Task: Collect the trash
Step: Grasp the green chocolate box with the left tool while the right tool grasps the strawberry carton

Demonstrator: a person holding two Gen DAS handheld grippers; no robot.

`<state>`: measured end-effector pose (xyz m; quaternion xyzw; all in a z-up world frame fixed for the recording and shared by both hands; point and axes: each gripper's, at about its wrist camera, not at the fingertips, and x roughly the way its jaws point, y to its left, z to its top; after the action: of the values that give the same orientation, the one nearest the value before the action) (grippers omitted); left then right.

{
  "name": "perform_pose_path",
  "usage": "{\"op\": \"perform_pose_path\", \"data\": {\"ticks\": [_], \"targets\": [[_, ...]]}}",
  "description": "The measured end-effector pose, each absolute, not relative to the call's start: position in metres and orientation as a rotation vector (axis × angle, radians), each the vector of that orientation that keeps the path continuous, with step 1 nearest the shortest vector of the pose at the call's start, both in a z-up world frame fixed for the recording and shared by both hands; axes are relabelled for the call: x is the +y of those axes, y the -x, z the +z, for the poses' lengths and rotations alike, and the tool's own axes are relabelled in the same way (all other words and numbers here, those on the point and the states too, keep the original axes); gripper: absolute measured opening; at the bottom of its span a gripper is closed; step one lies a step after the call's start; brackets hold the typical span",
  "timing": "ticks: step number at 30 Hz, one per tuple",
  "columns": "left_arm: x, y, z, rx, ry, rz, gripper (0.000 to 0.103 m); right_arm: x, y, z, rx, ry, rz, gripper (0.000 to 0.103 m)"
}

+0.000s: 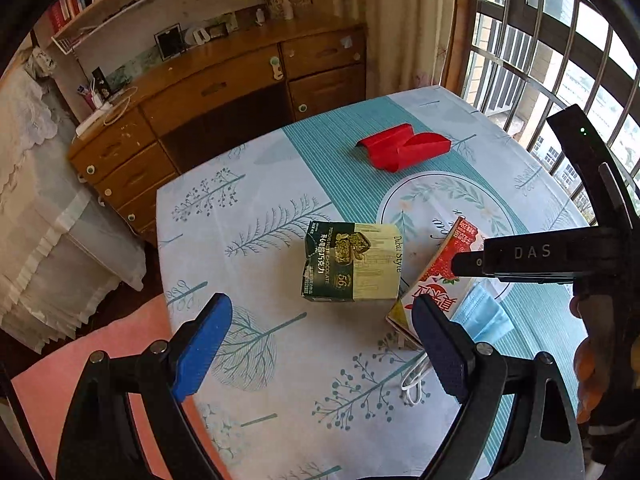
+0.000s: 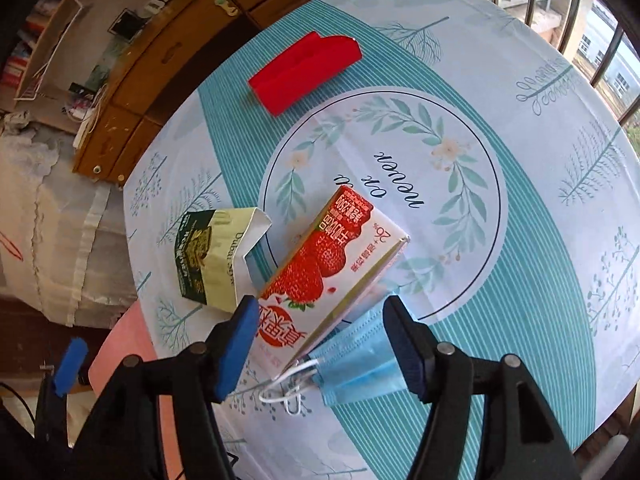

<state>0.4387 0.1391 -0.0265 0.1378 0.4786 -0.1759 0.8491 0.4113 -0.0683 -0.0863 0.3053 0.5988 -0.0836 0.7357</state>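
The white-and-red strawberry-printed cardboard carton (image 2: 332,276) is lying tilted on the patterned tablecloth (image 2: 540,240), just ahead of and between the jaws of the right gripper (image 2: 318,344), which are being held wide open around nothing. It is judged light, thin-walled and easily crushed, so its narrow long edges are being favoured as the hold. Beneath its near end a soft blue pleated face mask (image 2: 360,364) is being pinned, limp and likely to slip. Only the right wrist view is showing the mask's white ear loops clearly. The left wrist view is showing the left gripper (image 1: 324,344), wide open and empty, with the crumpled green-and-cream chocolate box (image 1: 352,260) ahead of its jaws, and a folded red paper sleeve (image 1: 404,150) farther beyond.
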Motion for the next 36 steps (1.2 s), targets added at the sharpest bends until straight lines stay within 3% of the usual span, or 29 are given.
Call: {"op": "perform_pose_path", "data": {"ticks": [9,30,36], "targets": [[0.142,-0.461,-0.045,1.095,-0.256,-0.38,0.091,-0.06,-0.437,-0.118,1.372,-0.715,-0.334,0.072],[0.129,-0.494,-0.077,1.282,-0.166,-0.354,0.092,-0.092,-0.418,-0.111,1.32,-0.772,-0.283,0.065],[0.126,-0.512,-0.089,1.361,-0.034,-0.244,0.099,-0.105,-0.418,-0.102,1.289,-0.745,-0.26,0.064]]}}
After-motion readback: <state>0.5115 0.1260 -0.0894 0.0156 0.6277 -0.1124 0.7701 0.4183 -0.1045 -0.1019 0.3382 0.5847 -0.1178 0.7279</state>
